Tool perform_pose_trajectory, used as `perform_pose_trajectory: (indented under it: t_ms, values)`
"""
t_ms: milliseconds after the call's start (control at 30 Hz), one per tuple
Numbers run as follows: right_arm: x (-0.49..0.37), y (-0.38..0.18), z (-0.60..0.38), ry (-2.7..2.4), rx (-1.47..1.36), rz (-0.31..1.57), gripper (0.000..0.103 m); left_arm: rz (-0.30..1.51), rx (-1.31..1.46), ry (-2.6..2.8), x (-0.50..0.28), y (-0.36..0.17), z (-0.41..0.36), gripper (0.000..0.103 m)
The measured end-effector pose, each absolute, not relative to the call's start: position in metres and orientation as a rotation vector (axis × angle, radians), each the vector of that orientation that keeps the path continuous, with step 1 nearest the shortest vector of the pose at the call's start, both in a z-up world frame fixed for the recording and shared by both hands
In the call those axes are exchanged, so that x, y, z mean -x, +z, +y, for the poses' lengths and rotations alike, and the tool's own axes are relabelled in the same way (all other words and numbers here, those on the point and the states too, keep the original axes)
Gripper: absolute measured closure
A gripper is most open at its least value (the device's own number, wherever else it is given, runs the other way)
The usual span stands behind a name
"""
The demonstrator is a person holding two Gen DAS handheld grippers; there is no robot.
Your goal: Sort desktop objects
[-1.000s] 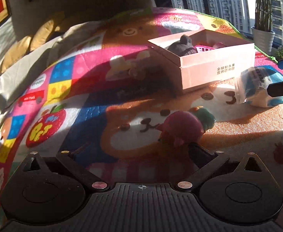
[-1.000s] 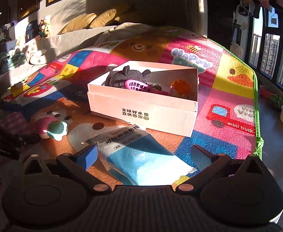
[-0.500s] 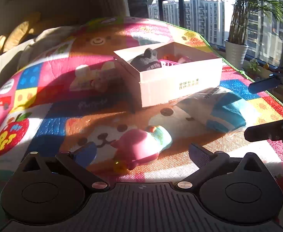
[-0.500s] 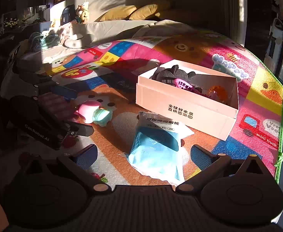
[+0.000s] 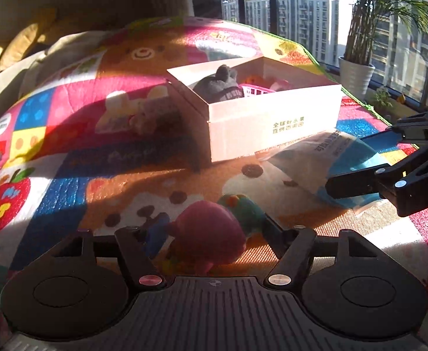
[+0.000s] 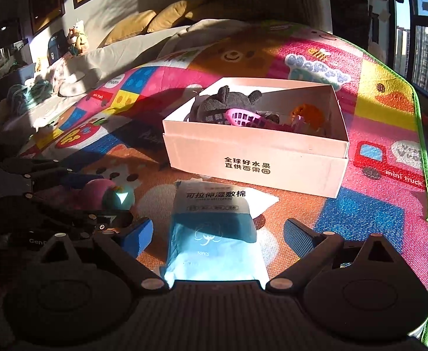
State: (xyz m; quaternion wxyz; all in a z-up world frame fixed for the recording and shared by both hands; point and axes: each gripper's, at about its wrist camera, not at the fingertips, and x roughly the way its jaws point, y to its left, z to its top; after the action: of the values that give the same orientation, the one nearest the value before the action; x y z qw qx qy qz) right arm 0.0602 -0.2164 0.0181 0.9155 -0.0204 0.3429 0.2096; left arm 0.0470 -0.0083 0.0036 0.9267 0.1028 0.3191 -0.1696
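Two grippers work over one play mat (image 6: 369,102) printed with bears, a truck and an apple. The left gripper (image 5: 211,228) has its two fingers set narrowly about one pink-and-green toy (image 5: 211,237) that lies on the mat; whether the pads press it cannot be told. The right gripper (image 6: 217,231) stands wide, its two blue-padded fingers either side of one blue-and-white packet (image 6: 214,231) (marked 50PCS), not touching it. The packet lies flat on the mat just in front of one open cardboard box (image 6: 258,166), its top edge near the box's front wall. Inside the box sit one grey plush (image 6: 222,103), one pink basket (image 6: 246,118) and one orange thing (image 6: 307,114), too small to name. One potted plant (image 5: 357,70) stands by the window beyond the mat.
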Motion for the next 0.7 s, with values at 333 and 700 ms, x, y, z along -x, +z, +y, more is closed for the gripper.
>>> perform_pose_trajectory:
  t_ms: [333, 700]
  values:
    - [-0.023, 0.066, -0.235, 0.423, 0.028, 0.673, 0.049, 0.475, -0.304, -0.363, 0.003, 0.061, -0.022, 0.031]
    - [-0.015, 0.221, -0.276, 0.344, -0.019, 0.289, 0.049, 0.084, -0.401, -0.344, -0.016, 0.179, -0.071, 0.031]
